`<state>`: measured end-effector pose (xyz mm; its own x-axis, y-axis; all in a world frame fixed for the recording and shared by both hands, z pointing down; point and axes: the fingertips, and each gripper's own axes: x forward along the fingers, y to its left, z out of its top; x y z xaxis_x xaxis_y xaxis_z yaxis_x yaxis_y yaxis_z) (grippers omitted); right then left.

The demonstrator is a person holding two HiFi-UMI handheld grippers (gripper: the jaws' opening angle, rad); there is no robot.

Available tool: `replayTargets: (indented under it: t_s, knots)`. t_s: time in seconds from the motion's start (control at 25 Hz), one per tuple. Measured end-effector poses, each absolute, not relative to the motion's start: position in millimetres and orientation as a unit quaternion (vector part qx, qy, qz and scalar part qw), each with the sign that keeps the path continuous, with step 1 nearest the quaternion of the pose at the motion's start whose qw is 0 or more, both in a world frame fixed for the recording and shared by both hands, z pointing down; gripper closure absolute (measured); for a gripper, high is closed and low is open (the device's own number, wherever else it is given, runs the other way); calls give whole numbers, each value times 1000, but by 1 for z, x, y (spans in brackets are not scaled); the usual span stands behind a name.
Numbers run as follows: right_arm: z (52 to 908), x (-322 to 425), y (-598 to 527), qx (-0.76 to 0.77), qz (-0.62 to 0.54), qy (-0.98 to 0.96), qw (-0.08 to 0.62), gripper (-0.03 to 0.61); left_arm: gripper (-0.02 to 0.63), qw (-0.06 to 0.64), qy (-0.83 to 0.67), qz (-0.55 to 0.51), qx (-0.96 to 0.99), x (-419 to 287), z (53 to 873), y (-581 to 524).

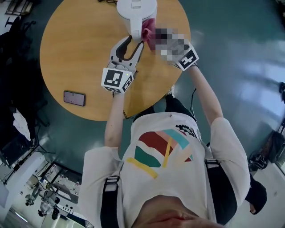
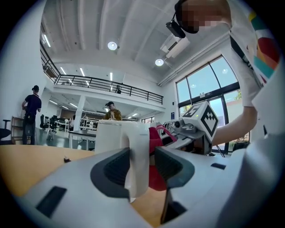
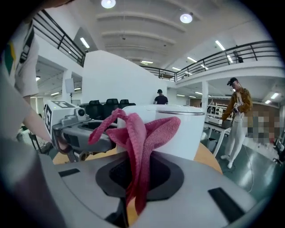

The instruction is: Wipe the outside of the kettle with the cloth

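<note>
A white kettle stands at the far edge of the round wooden table. Its handle sits between the jaws of my left gripper, which is shut on it. My right gripper is shut on a pink cloth, whose folds stick up out of the jaws. The cloth is pressed to the kettle's right side, just beside the handle. In the left gripper view the cloth shows behind the handle, with the right gripper behind it. A mosaic patch covers much of the right gripper in the head view.
A dark phone lies flat near the table's front left edge. My body stands against the near rim of the table. People, desks and a railing show far off in the hall in both gripper views.
</note>
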<state>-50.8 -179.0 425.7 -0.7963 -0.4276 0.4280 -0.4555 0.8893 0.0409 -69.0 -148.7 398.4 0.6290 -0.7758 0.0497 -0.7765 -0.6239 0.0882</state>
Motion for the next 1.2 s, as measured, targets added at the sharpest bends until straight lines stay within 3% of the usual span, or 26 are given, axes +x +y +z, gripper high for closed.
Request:
replayTargets:
  t_s: [0.2, 0.48, 1.2]
  knots:
    - [428, -65, -179, 206, -26, -946, 249, 540, 399, 58, -420, -7, 906, -72, 398, -153]
    - [453, -80, -178, 146, -148, -916, 343, 540, 399, 51, -426, -1, 903, -76, 404, -156]
    - [529, -44, -177, 105, -230, -828, 501, 539, 399, 38, -440, -23, 897, -73, 388, -168]
